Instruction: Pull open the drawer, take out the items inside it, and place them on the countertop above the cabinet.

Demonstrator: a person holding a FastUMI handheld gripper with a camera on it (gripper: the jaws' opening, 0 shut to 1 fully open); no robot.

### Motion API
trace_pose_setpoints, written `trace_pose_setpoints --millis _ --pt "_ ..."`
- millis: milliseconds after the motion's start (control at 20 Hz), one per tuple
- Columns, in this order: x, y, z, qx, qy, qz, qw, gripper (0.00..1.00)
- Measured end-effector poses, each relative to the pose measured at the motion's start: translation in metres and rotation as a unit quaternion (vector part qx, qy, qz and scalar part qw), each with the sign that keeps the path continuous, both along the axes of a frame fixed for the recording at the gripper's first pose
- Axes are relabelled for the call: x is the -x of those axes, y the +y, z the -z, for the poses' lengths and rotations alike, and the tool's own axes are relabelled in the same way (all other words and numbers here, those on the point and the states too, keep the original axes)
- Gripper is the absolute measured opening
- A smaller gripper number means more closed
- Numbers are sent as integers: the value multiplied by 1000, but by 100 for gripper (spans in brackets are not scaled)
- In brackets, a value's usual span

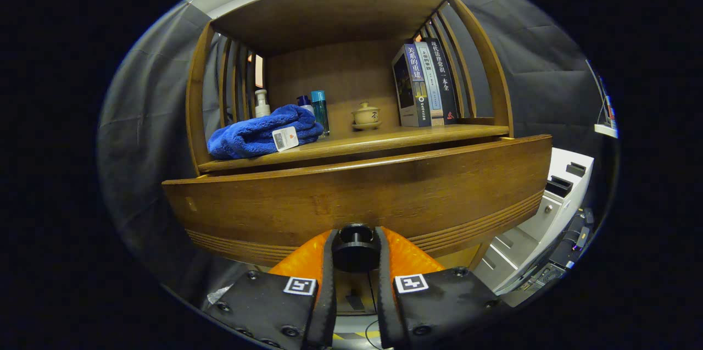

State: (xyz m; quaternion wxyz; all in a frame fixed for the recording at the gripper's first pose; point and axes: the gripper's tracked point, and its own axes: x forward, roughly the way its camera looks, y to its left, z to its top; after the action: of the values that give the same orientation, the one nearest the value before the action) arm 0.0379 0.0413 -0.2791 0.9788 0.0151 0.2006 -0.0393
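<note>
My gripper [356, 254] is closed on the drawer knob [355, 250], a dark round knob squeezed between both fingers [328, 284] with no gap showing on either side. Taking that knob as my mark: it sits low on the wooden drawer front [362, 196], which spreads wide to both sides of it and rises above it, with grooved lines running along its lower edge. I cannot tell what lies inside the drawer, because the front hides the inside from here. Above and beyond the knob is the countertop [384, 141], the floor of an open wooden cabinet [335, 15] with slatted sides. On it, up and to the left of the knob, lies a blue towel [258, 133] with a white tag, heaped near the front edge. Behind the towel stand a white pump bottle [262, 103] and a teal bottle [320, 111]. Almost straight above the knob, further back, sits a small lidded cup [366, 115] on a saucer. Up and to the right of the knob, a few books [425, 83] stand upright against the slats. Far right of the knob, lower down, is a white unit [554, 196]
</note>
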Motion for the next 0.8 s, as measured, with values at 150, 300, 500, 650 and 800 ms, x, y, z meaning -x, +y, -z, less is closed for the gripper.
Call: trace_pose_setpoints --millis 150,300,500,650,800 --pt "19 1 -4 1 7 -8 1000 39" --pt "35 2 -9 -7 11 -9 1000 39" --pt "55 2 -12 -2 17 -14 1000 39" --pt "71 3 -10 -3 27 -16 999 39" --pt "74 4 -12 -5 25 -17 1000 38"
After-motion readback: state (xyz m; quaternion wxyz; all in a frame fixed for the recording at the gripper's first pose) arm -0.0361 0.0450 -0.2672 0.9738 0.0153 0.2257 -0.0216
